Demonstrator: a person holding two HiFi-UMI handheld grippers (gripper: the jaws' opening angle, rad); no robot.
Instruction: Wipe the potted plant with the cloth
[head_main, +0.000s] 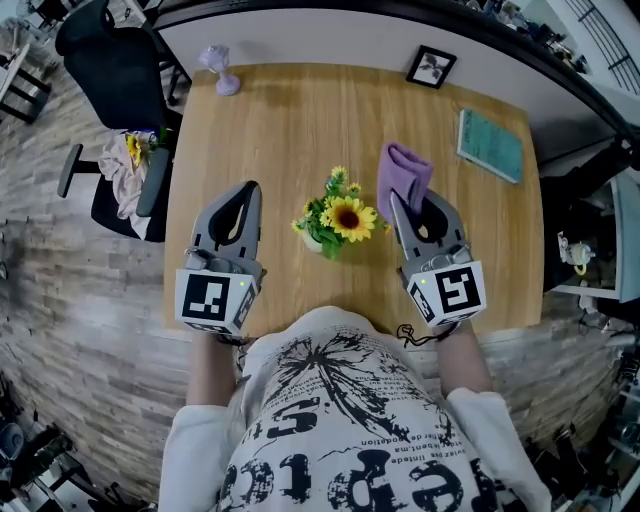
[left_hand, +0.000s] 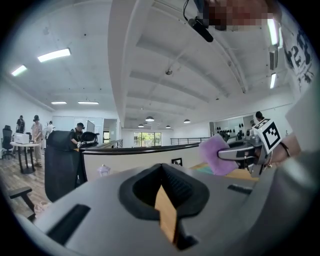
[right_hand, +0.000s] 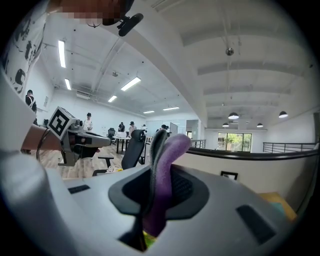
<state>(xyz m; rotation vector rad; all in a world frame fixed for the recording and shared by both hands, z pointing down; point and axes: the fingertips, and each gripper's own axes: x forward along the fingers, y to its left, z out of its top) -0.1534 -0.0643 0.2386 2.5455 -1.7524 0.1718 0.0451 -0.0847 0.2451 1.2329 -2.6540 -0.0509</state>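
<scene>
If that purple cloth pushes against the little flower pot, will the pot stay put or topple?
It may tip: the pot looks small beneath a wide bunch of flowers, so likely top-heavy. The cloth flops over in the right gripper, so it seems soft and should push gently.

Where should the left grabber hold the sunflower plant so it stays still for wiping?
Probably the pale pot, low down, not the soft sunflowers spreading over it. Come in level from the left, where the left gripper is; its jaws are shut, so open them first. The right gripper holds the purple cloth.
</scene>
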